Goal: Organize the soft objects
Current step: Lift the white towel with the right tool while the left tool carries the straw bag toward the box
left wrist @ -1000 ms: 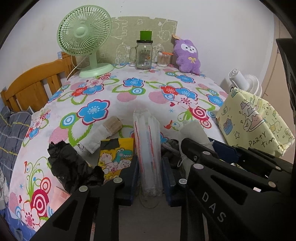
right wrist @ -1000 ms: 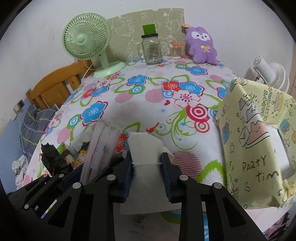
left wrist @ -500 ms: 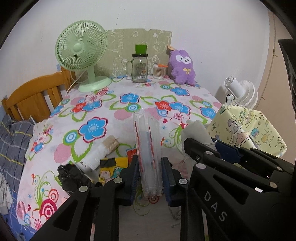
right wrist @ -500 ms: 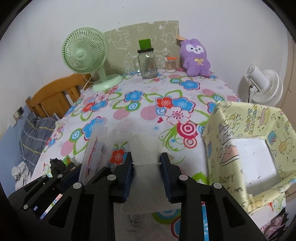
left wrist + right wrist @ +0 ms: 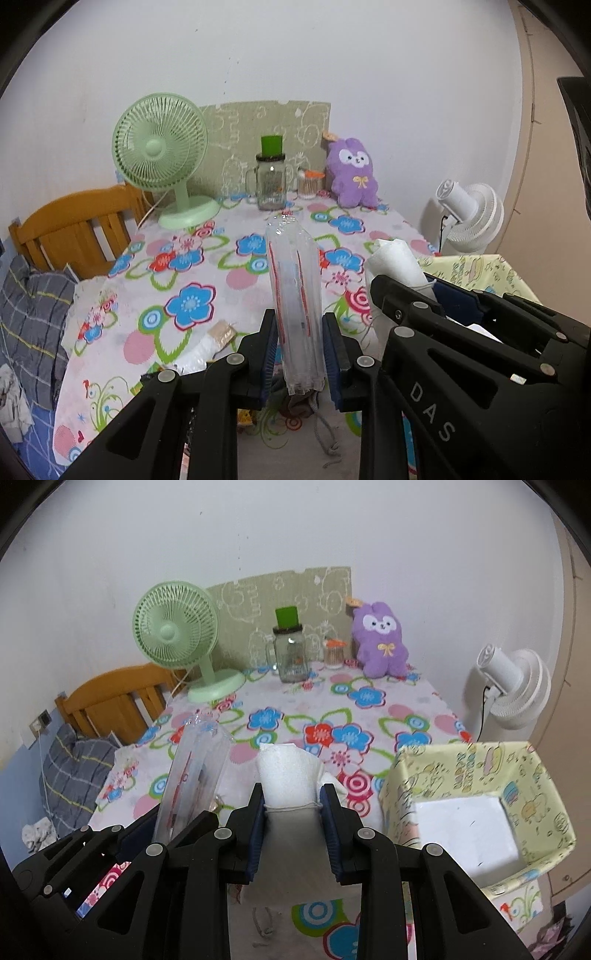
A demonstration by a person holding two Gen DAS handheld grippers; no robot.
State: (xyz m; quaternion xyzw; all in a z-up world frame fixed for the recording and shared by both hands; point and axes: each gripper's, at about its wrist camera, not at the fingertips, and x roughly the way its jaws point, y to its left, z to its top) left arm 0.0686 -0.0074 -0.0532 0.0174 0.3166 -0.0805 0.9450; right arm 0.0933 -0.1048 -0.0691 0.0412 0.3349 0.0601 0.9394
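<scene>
Both tongs went up off the surface (image 5: 207, 258): left tongs (image 5: 300, 356) pinch a clear packet (image 5: 293, 295), right tongs (image 5: 291, 825) squeeze a white bundle (image 5: 286, 775), ready for the yellow box (image 5: 524, 775)

Right tongs (image 5: 292, 805) grip a white pouch (image 5: 288, 775) beside the yellow box (image 5: 524, 771).

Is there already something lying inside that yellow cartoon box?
No, the right wrist view looks straight into the yellow cartoon box, and only its bare white bottom shows.
</scene>
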